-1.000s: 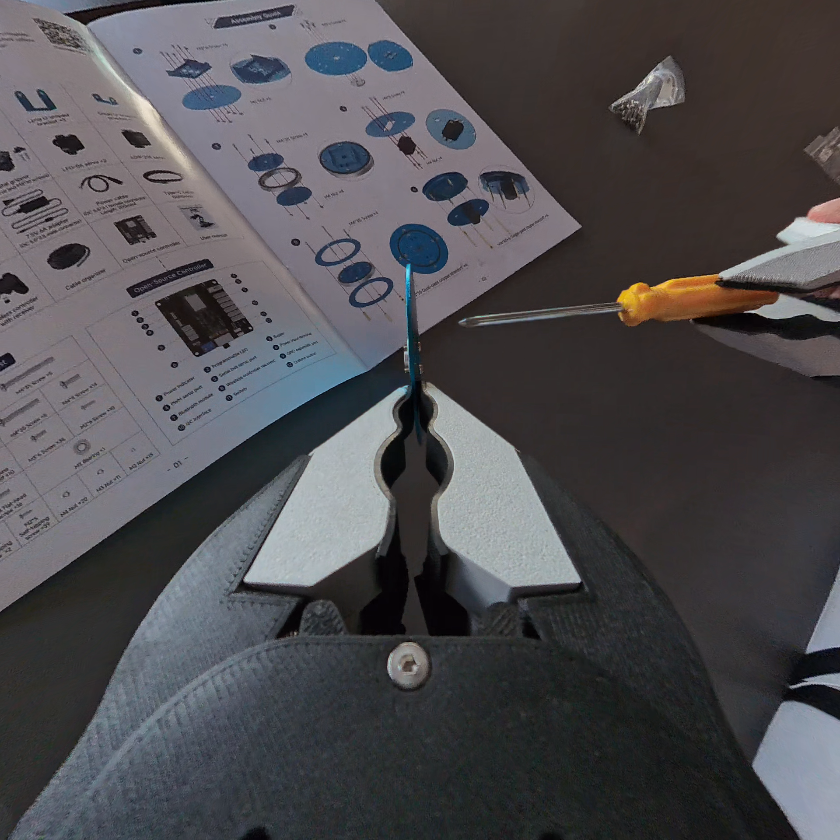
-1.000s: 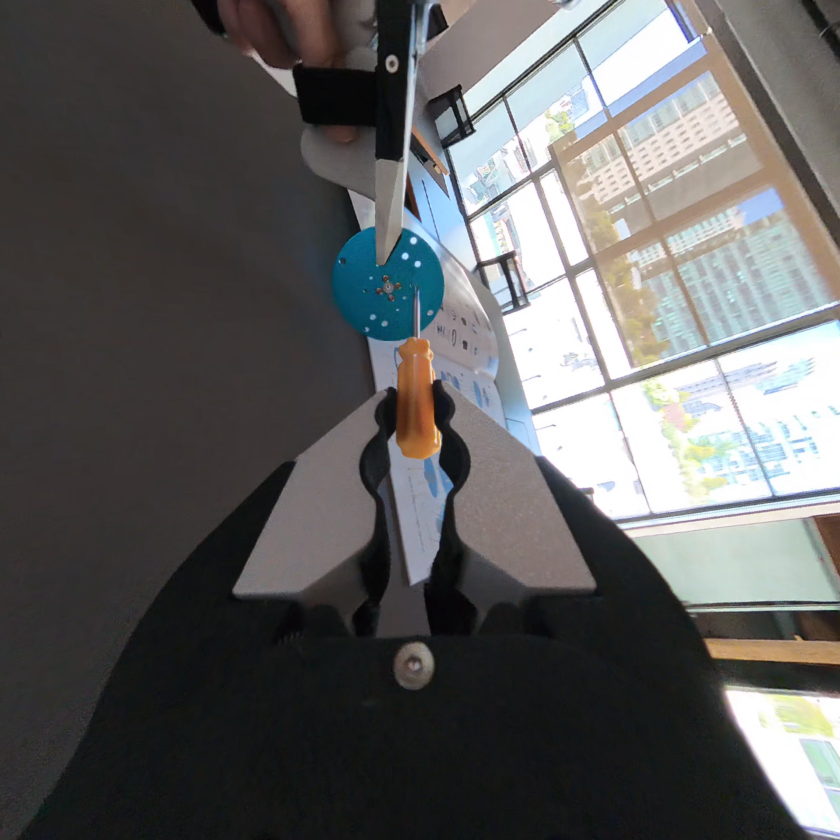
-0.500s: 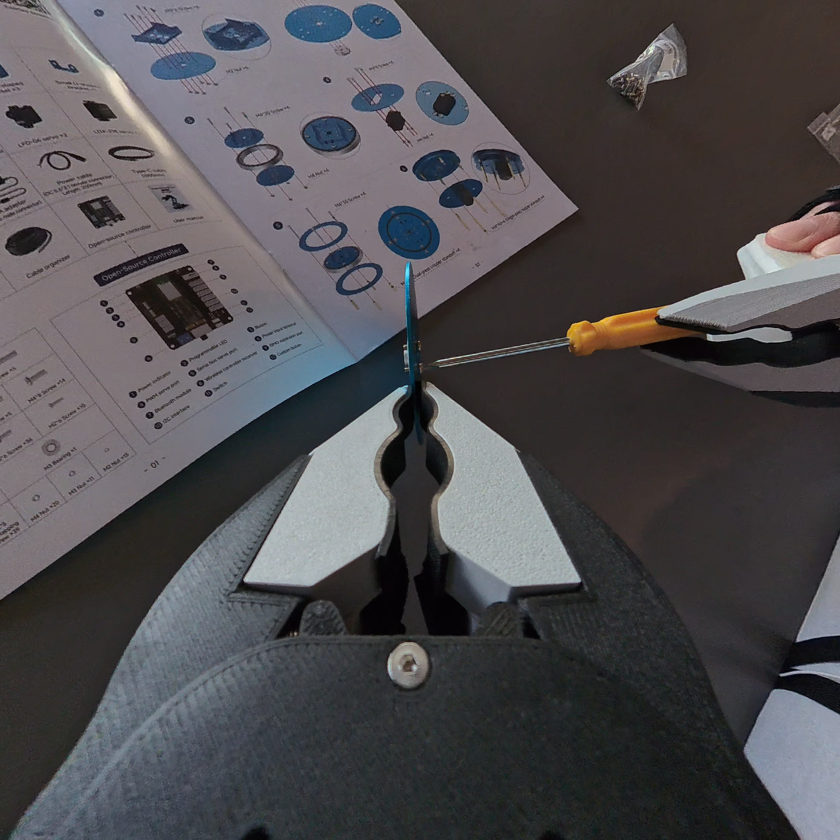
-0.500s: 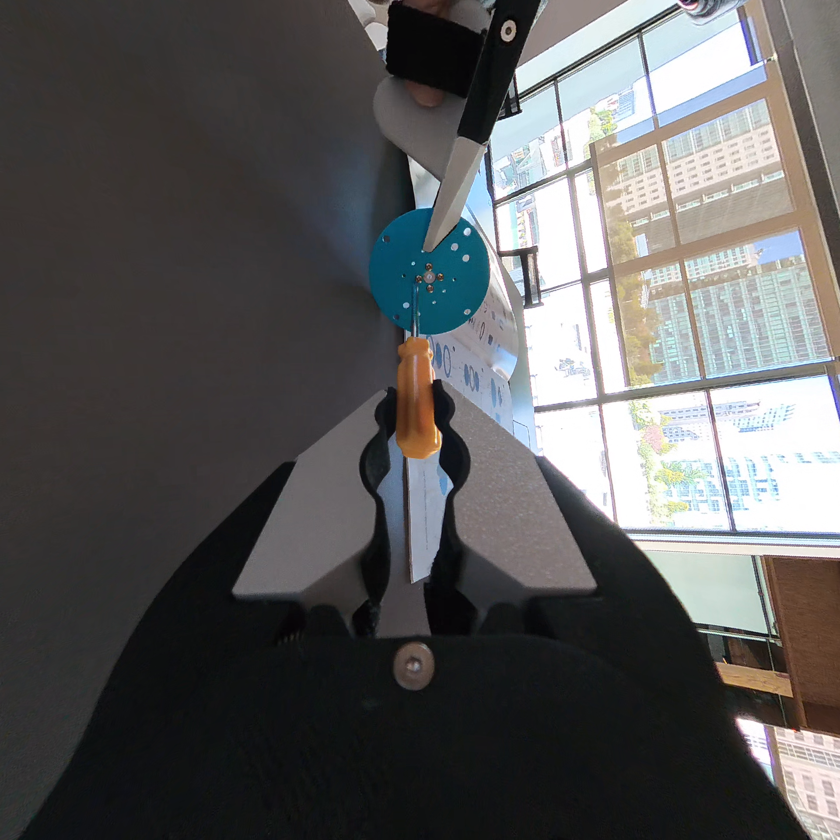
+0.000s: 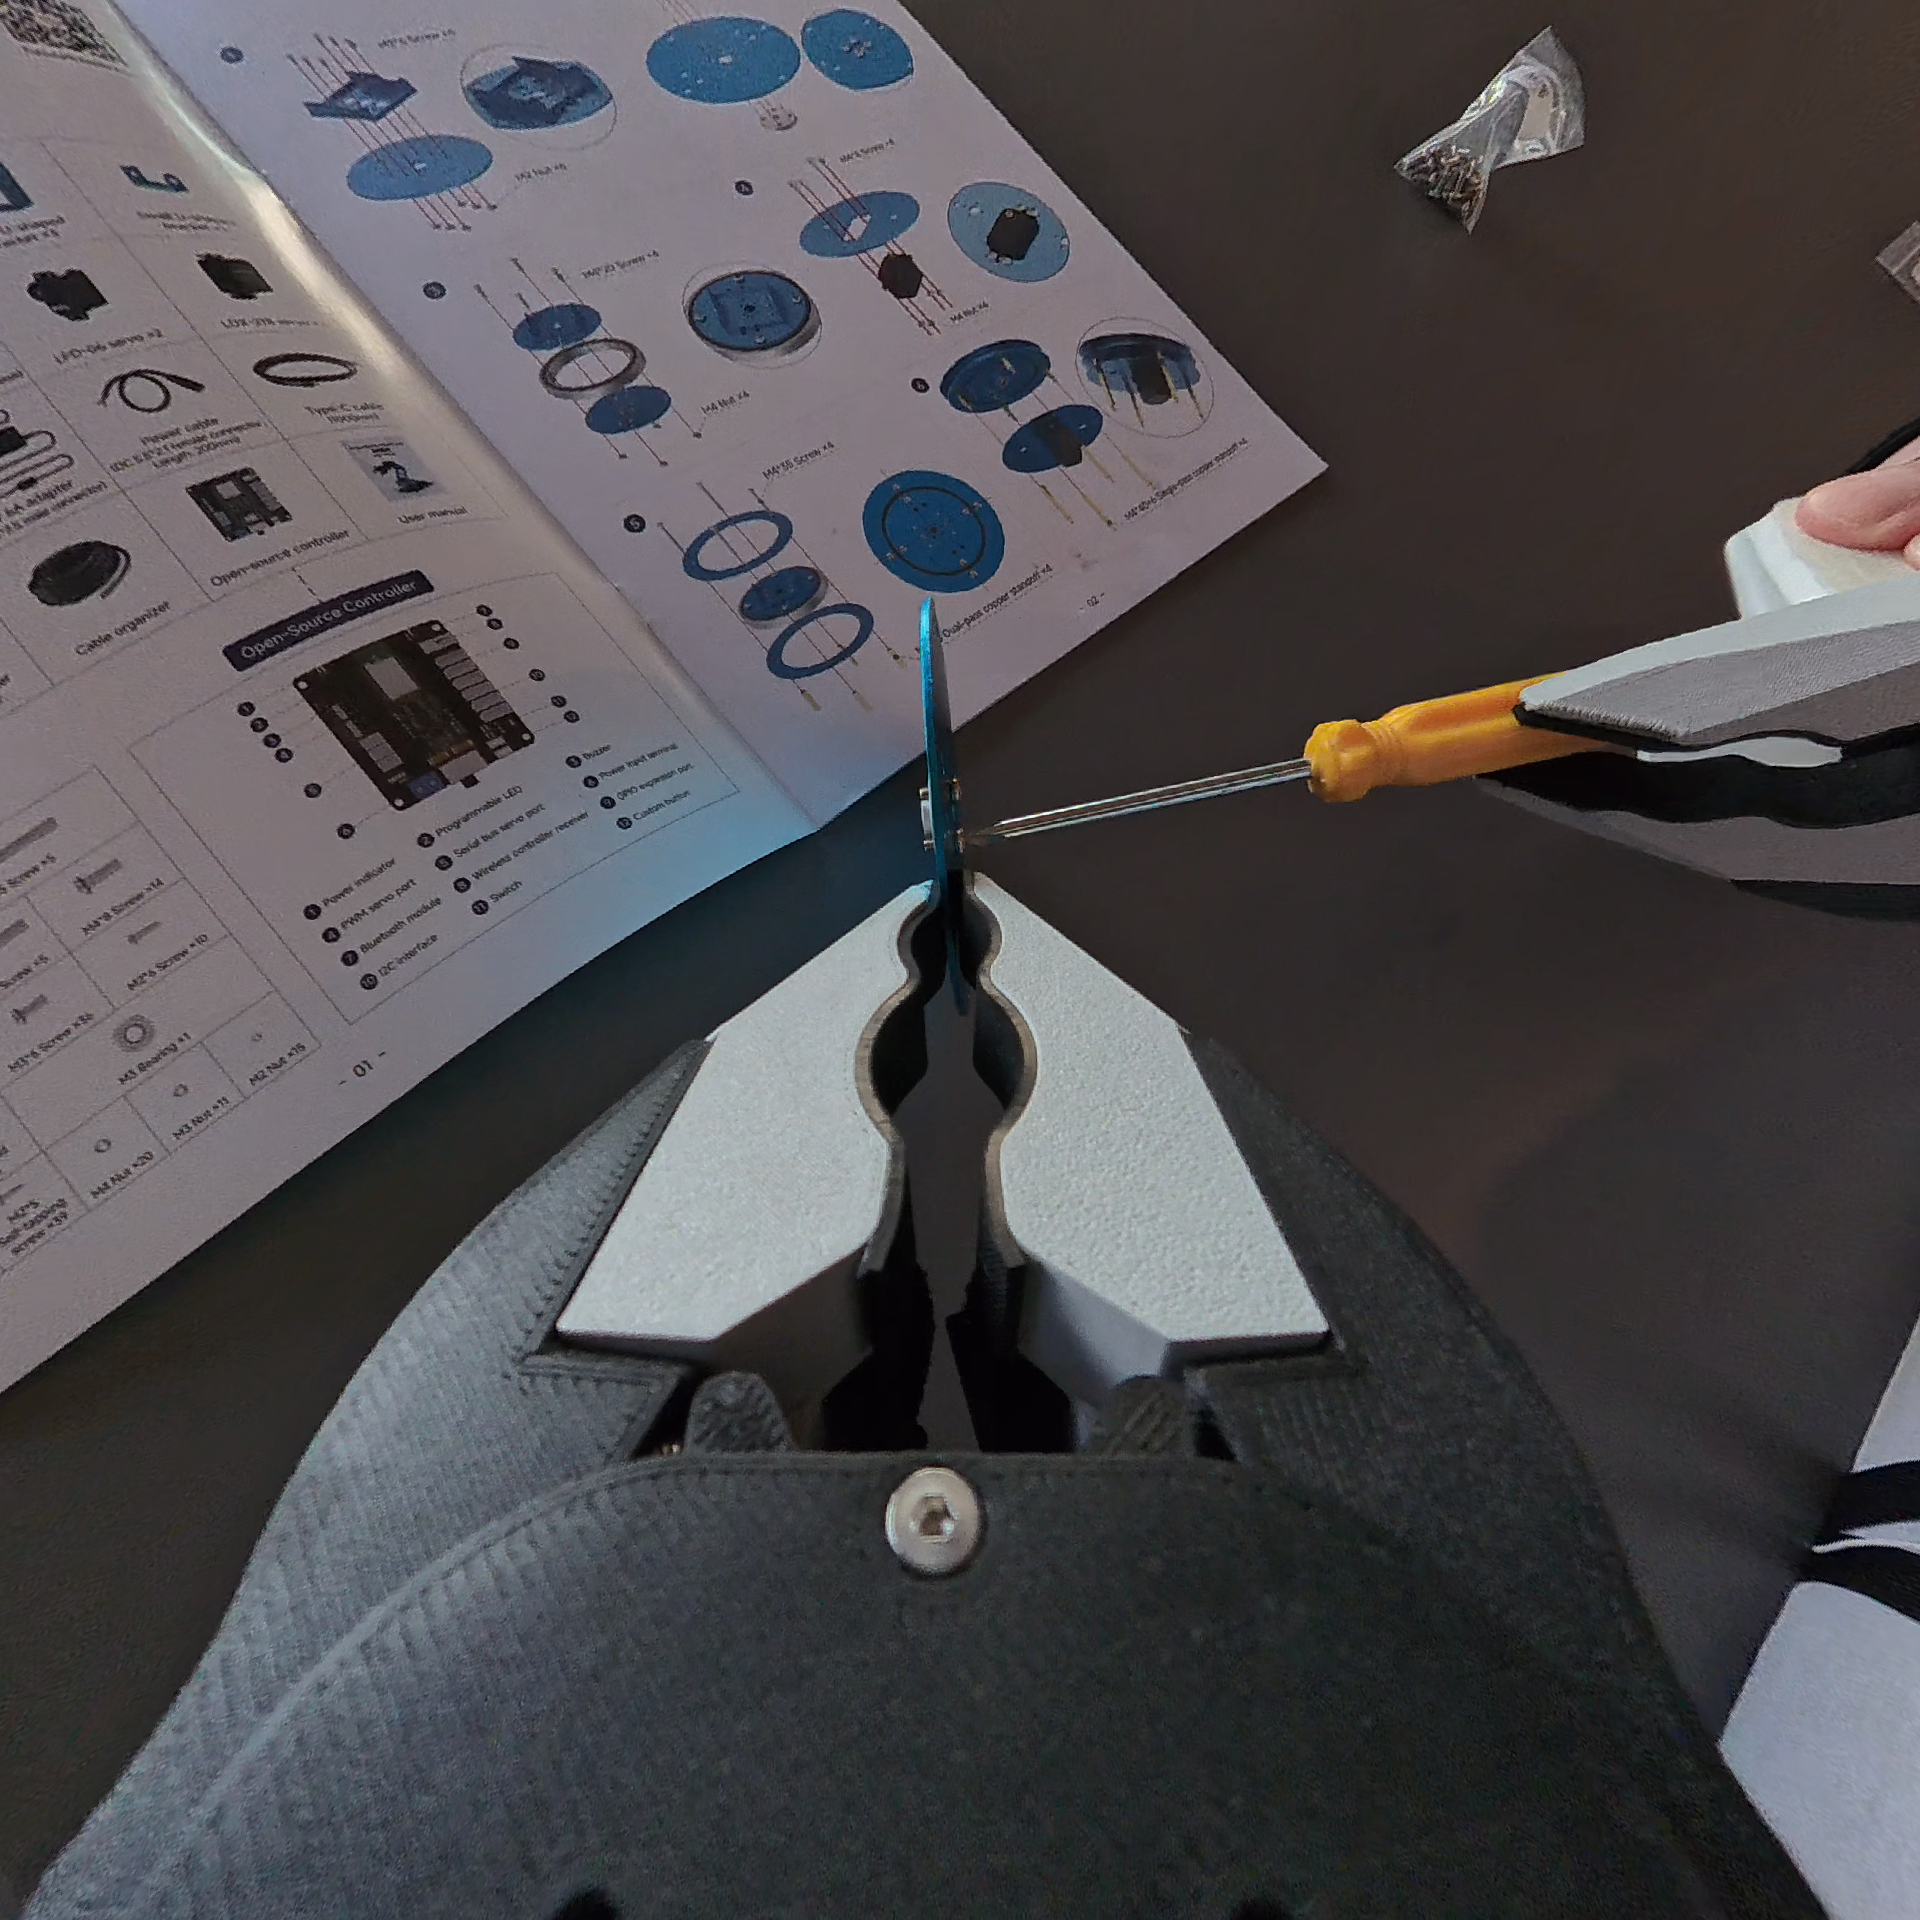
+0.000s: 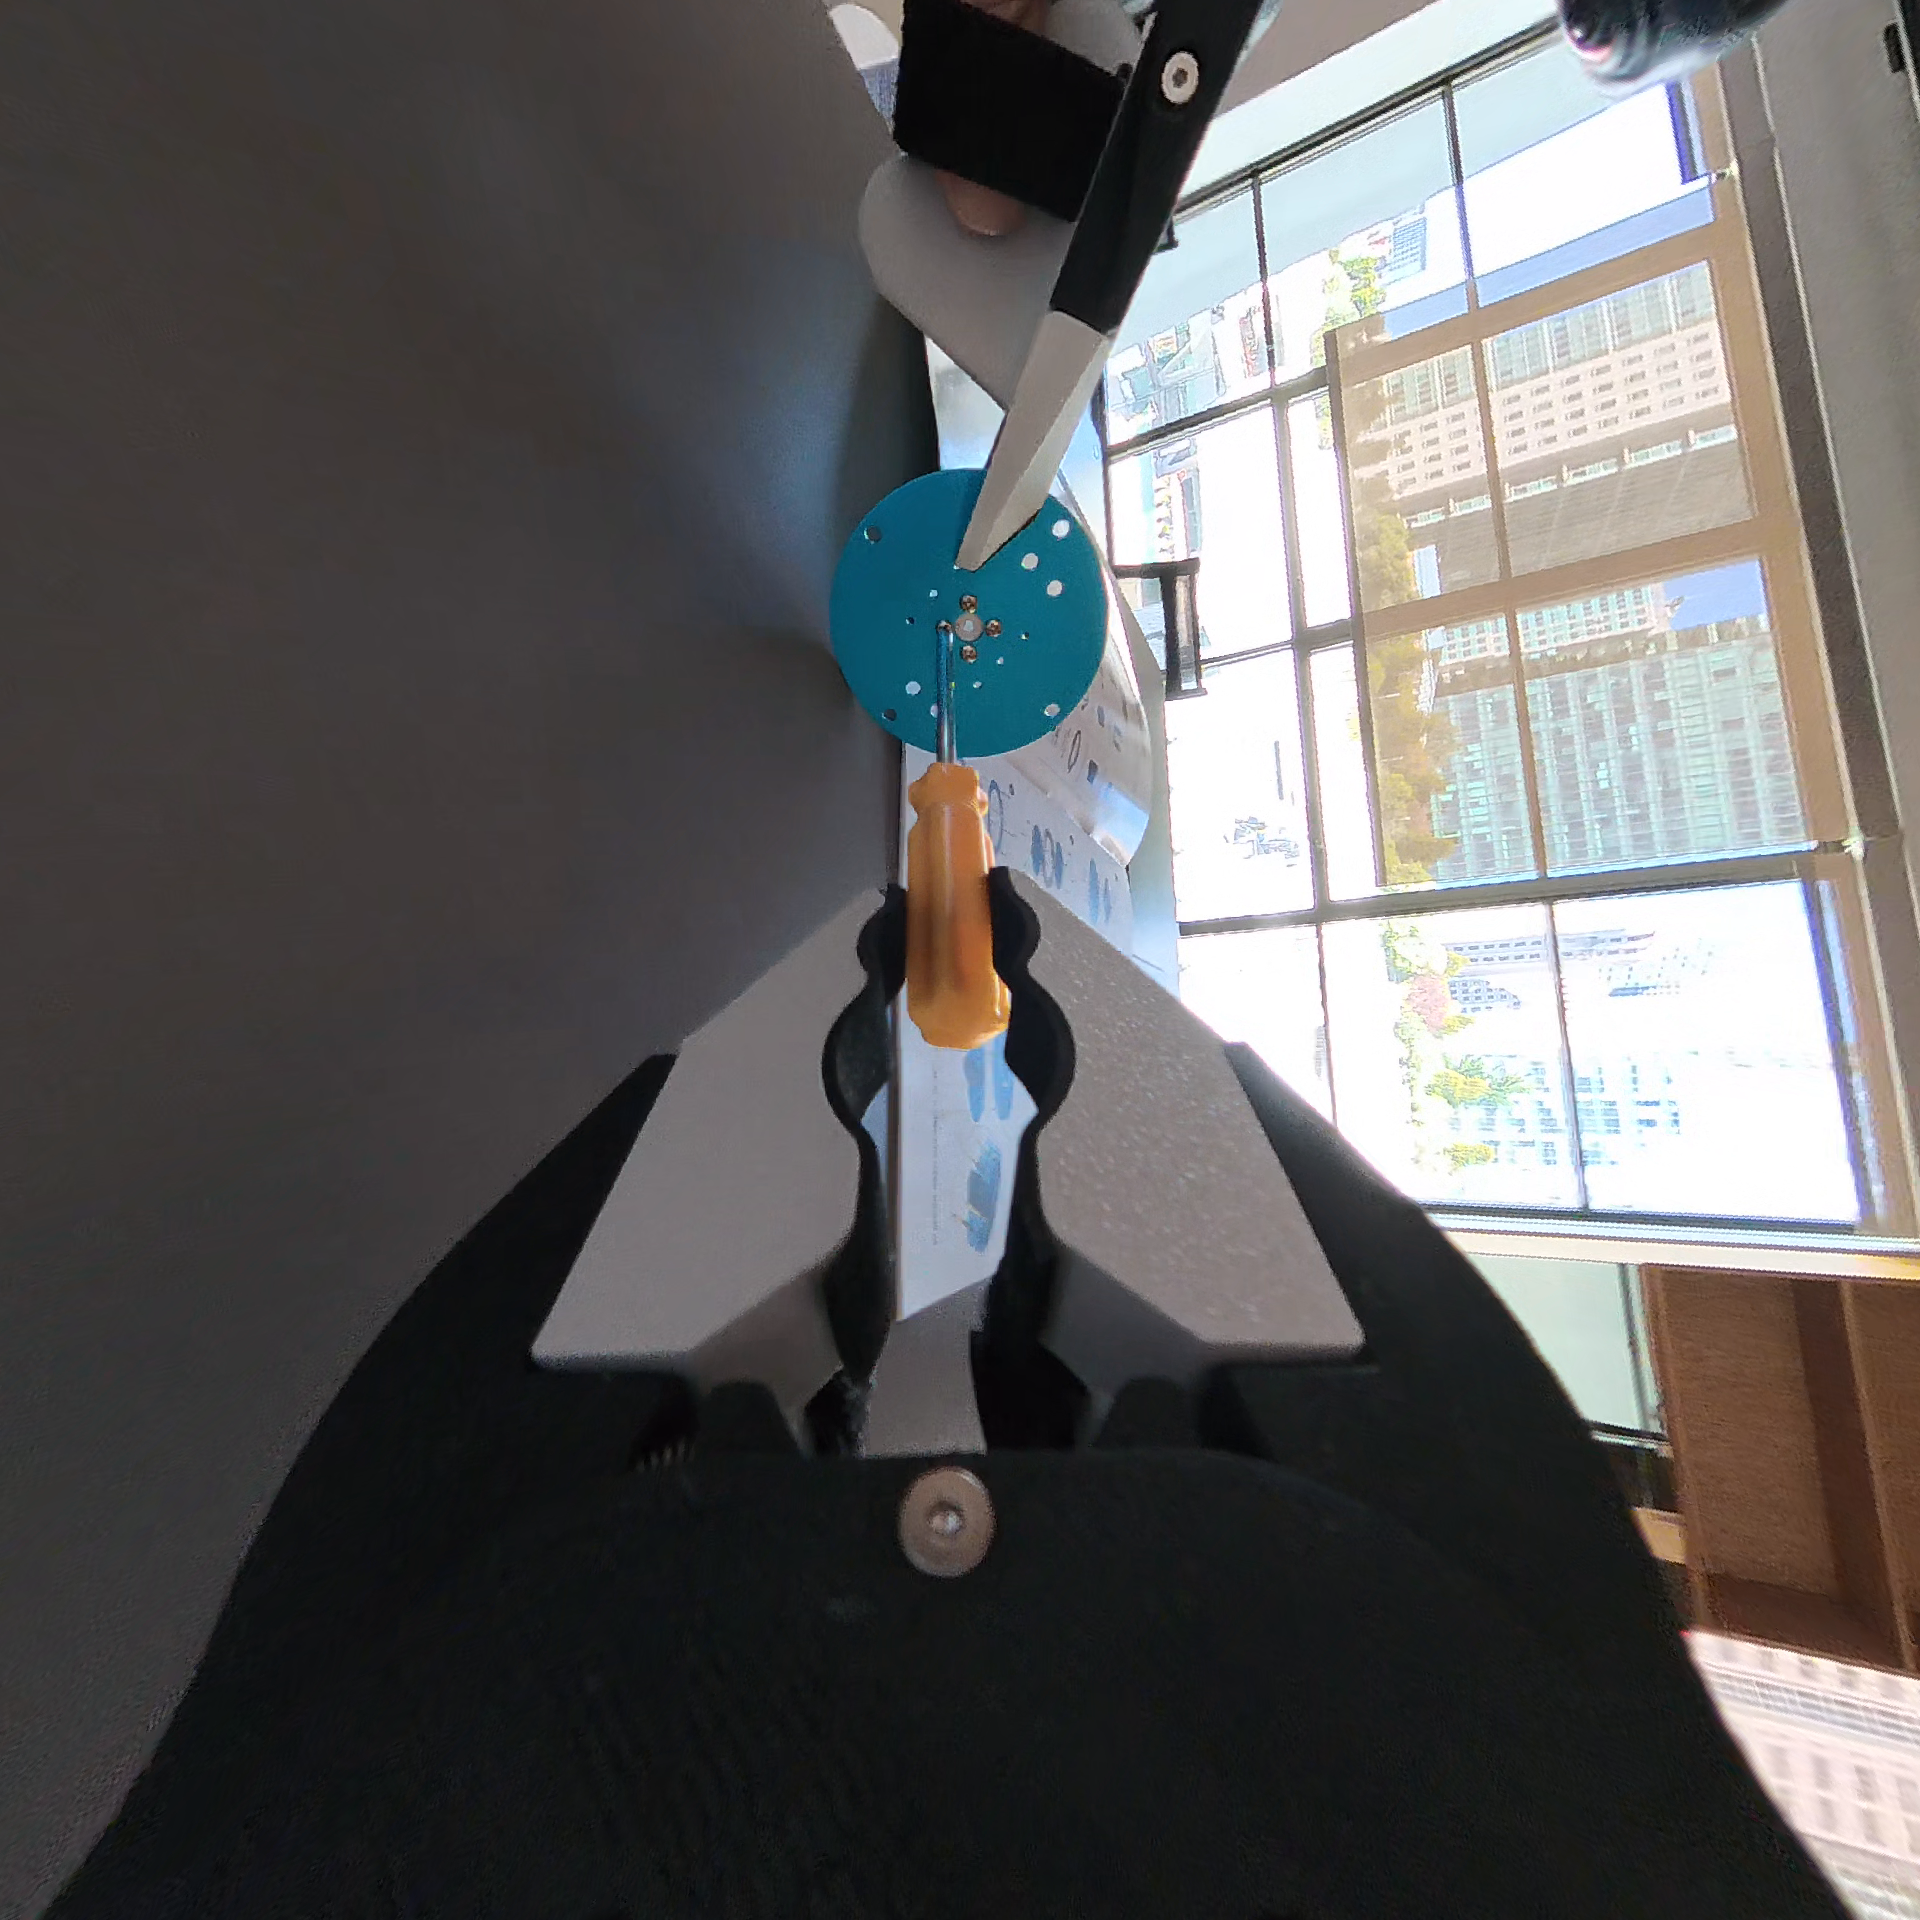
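Note:
My left gripper (image 5: 948,902) is shut on the lower rim of a thin blue disc (image 5: 938,748), held upright and edge-on above the dark table. In the right wrist view the disc (image 6: 935,675) shows its round face with small holes and brass screws near the centre. My right gripper (image 6: 948,914) is shut on an orange-handled screwdriver (image 6: 948,925). Its metal tip rests on the disc beside the centre screws. In the left wrist view the screwdriver (image 5: 1403,740) comes in from the right, held by the right gripper (image 5: 1538,727), and meets the disc.
An open instruction booklet (image 5: 436,540) with blue part drawings lies on the dark table (image 5: 1455,1039), left and behind the disc. A small clear bag of screws (image 5: 1496,130) lies at the far right. A person's finger (image 5: 1860,509) shows at the right edge. Large windows (image 6: 1538,727) fill the right wrist view's background. The tips of one gripper are about 11 cm away from the tips of the other.
The screwdriver has moved left until its tip reached the disc's face, then shifted to a point beside the centre screws. The left gripper has kept the disc steady.

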{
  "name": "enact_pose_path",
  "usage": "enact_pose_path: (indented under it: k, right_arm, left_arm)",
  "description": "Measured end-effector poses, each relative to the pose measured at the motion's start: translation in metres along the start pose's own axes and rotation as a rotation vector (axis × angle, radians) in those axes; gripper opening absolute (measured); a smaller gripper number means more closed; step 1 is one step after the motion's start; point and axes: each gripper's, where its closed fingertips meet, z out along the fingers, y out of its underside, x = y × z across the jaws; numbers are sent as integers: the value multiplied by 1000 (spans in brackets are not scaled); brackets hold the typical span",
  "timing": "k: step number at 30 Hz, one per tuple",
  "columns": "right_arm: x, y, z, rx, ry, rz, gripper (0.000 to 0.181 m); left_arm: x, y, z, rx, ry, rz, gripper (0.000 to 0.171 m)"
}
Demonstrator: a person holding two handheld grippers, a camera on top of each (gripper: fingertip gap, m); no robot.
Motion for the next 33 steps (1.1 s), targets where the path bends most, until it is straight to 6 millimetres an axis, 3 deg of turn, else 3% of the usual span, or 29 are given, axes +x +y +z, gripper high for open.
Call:
enact_pose_path:
  k: [2, 6, 10, 16, 22, 26, 29, 33]
  right_arm:
    - [-1, -3, -1, 1, 13, -93, 15]
    - [-4, -8, -3, 1, 92, -464, 15]
    - [-5, -12, -4, 12, 92, -531, 16]
    - [12, -6, -2, 47, 36, 13, 15]
    - [41, -9, -3, 200, -70, 849, 12]
    - [56, -11, -10, 378, -208, 1378, 7]
    - [47, -8, -6, 384, -280, 1441, 0]
    - [35, -5, -1, 305, -262, 1257, 0]
  left_arm:
    - [1, 0, 0, -5, -16, 16, 0]
    - [4, 1, 0, -20, -61, 62, 0]
    - [5, 2, -1, -26, -67, 75, 0]
    - [2, -16, -10, 84, -127, 112, 0]
    - [5, -52, -38, 317, -233, 196, 0]
    - [13, -63, -46, 402, -310, 311, 0]
    - [32, -60, -36, 397, -217, 292, 0]
    - [27, -53, -27, 342, -230, 291, 0]
